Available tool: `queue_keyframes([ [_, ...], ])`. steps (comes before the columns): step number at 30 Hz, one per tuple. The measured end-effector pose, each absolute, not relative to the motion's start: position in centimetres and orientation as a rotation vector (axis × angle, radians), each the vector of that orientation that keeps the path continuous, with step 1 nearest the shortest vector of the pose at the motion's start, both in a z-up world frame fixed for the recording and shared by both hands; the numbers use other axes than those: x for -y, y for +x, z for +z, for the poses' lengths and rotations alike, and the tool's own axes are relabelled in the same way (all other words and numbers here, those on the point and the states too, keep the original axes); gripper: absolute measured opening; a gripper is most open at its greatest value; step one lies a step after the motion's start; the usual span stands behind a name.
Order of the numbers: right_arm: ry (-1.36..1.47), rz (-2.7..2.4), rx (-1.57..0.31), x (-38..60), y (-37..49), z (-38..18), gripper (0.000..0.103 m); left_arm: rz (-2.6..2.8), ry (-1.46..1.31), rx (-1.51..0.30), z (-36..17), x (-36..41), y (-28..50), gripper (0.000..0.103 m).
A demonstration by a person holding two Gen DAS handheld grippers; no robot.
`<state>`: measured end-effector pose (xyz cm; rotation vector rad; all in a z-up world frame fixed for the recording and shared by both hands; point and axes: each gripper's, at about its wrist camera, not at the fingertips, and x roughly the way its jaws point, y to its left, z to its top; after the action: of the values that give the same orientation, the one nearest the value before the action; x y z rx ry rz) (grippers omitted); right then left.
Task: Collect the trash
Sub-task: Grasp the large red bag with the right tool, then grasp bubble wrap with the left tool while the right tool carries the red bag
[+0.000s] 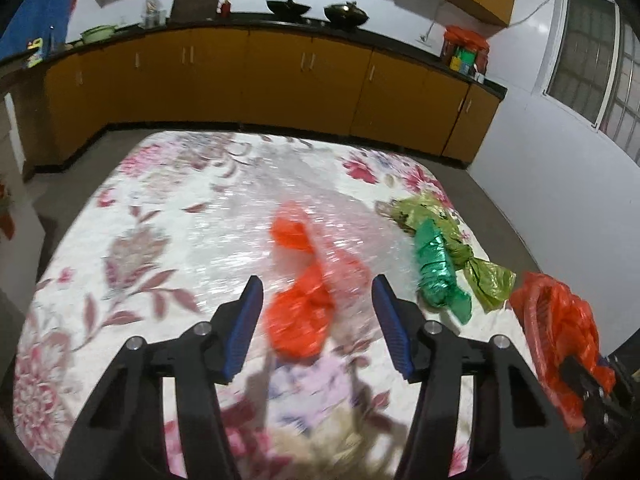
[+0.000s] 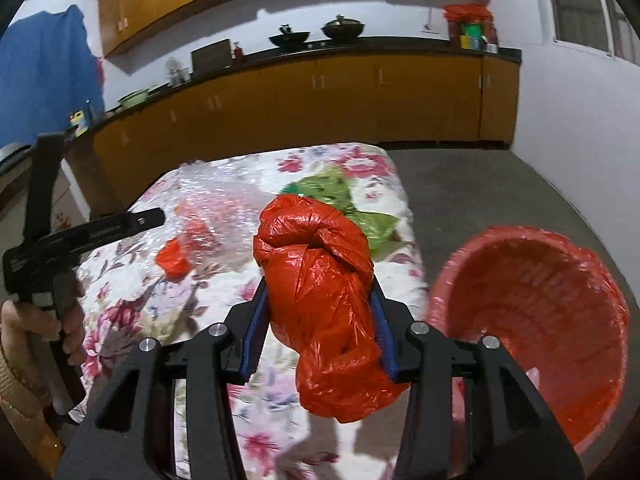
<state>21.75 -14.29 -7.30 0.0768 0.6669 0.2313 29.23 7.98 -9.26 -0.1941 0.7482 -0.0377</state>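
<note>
2 dark woks [image 1: 288, 7] sit on the orange-cabinet counter [image 1: 240, 26].

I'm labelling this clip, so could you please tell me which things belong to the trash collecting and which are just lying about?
Job:
- red bag, held in the right gripper
- red basket
- orange bag, ahead of the open left gripper
- green bags

Lying about:
- woks
- green pot
- blue cloth

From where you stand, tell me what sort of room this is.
Most likely a home kitchen: a long counter over yellow-brown cabinets, two dark woks sitting on it, and a green pot at its left end.
</note>
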Motion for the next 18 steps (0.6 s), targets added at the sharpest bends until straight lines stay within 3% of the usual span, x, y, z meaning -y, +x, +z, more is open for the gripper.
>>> queue_keyframes([
  [7,0.095,0.203,-0.682,16.3,21.3,-8.3,0.047,-0.020,-0.144,-0.824,-11.3,-5.6,32.7,0.055],
  [12,0.101,0.196,-0.682,17.1,21.3,-8.4,0.047,-0.038,-0.169,-0.828,-12.0,-5.7,33.2,0.009],
  [18,0.116,0.197,-0.679,17.3,21.1,-8.4,0.047,-0.081,-0.132,-0.731,-9.8,-5.6,31.2,0.005],
])
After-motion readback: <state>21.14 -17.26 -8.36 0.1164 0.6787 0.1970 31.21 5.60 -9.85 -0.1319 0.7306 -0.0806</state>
